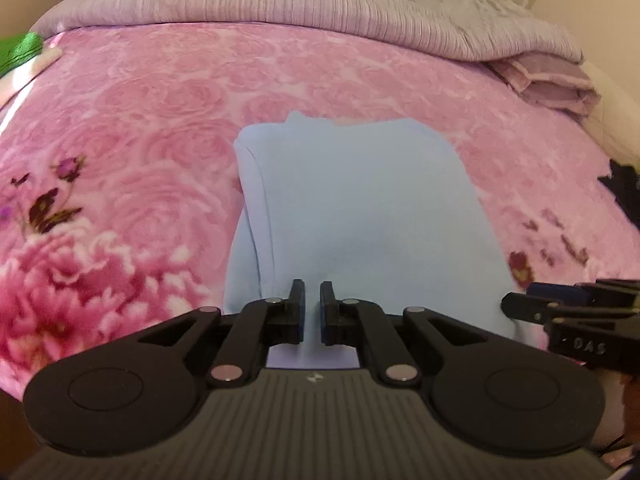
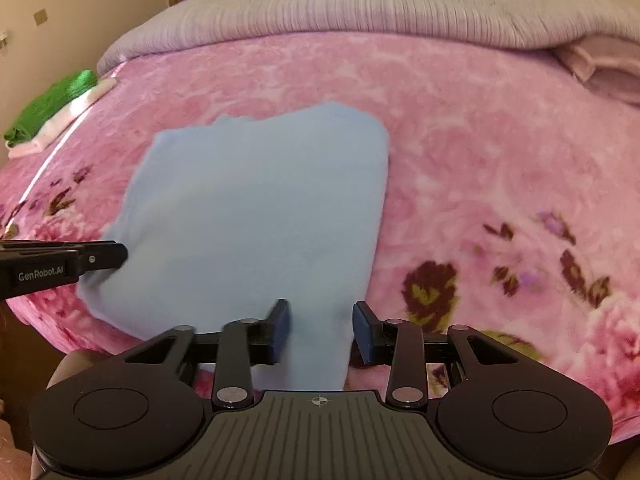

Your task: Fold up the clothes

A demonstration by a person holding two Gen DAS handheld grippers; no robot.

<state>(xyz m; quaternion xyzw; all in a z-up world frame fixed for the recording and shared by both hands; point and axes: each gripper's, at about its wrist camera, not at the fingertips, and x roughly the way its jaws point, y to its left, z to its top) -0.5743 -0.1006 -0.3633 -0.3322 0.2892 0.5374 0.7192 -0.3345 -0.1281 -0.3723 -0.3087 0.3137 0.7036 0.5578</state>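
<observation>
A light blue garment [image 1: 360, 208] lies folded into a flat rectangle on the pink flowered blanket [image 1: 140, 120]. My left gripper [image 1: 313, 300] hovers over its near left part, the jaws drawn almost together with only a thin slit. I see no fabric pinched in them. In the right wrist view the garment [image 2: 260, 208] runs under my right gripper [image 2: 320, 320], which stands open above its near right corner, holding nothing. The left gripper [image 2: 120, 256] shows at the garment's left edge. The right gripper [image 1: 516, 308] pokes in at the right of the left wrist view.
A grey ribbed quilt [image 1: 280, 4] is bunched along the far side of the bed. A folded lilac towel [image 1: 560, 84] lies at the far right. Green and white folded cloths [image 2: 52, 104] sit at the left edge, and something dark [image 1: 624, 188] at the right edge.
</observation>
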